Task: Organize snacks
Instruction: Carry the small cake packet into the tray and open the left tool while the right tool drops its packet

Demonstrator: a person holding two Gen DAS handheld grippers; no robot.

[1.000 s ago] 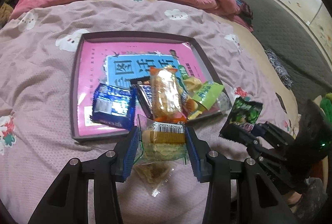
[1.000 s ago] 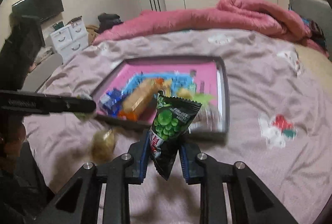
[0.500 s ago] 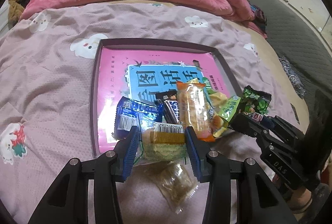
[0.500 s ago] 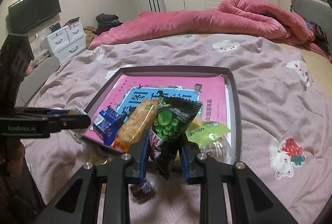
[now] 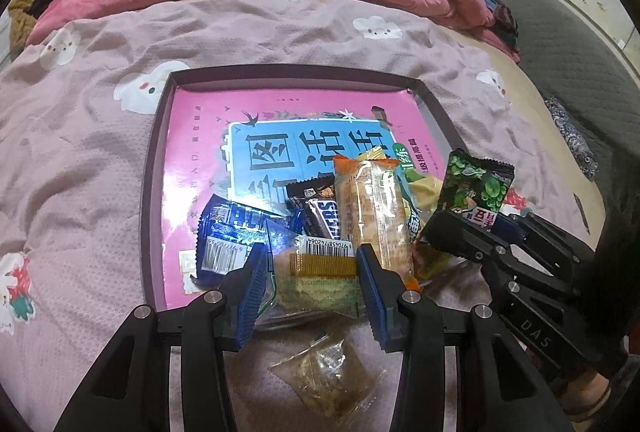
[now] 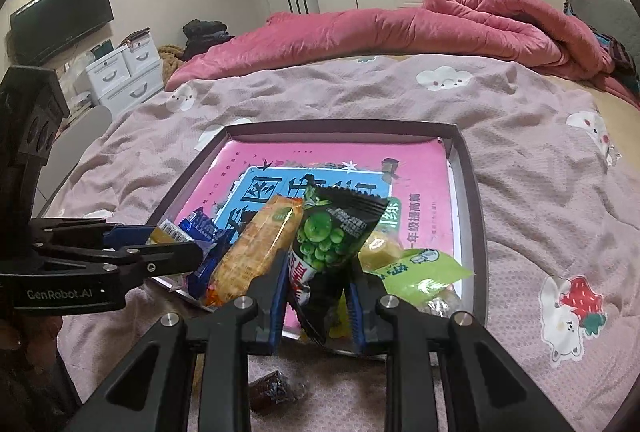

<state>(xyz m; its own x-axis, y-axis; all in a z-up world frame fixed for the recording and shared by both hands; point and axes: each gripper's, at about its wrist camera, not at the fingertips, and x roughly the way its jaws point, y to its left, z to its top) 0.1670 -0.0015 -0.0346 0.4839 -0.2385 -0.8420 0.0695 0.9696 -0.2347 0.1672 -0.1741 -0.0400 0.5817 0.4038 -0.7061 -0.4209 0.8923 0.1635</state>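
Note:
A dark tray (image 5: 149, 192) with a pink book inside lies on the bed; it also shows in the right wrist view (image 6: 476, 200). Several snacks are piled at its near edge: a blue packet (image 5: 232, 232), a Snickers bar (image 5: 322, 218), an orange cracker pack (image 5: 370, 208). My left gripper (image 5: 310, 274) is shut on a clear pastry packet with a barcode (image 5: 320, 272), held over the tray's near edge. My right gripper (image 6: 316, 306) is shut on a dark green-pea packet (image 6: 332, 236), held above the tray's near right corner; the packet also shows in the left wrist view (image 5: 476, 188).
A clear packet with brown snack (image 5: 328, 378) lies on the pink bedsheet in front of the tray. A small dark wrapped sweet (image 6: 276, 390) lies below my right gripper. A rolled pink quilt (image 6: 400, 28) lies at the back. White drawers (image 6: 124, 72) stand far left.
Both grippers have moved forward over the tray's near edge with their packets still held. The tray looks closer and more centred in both views.

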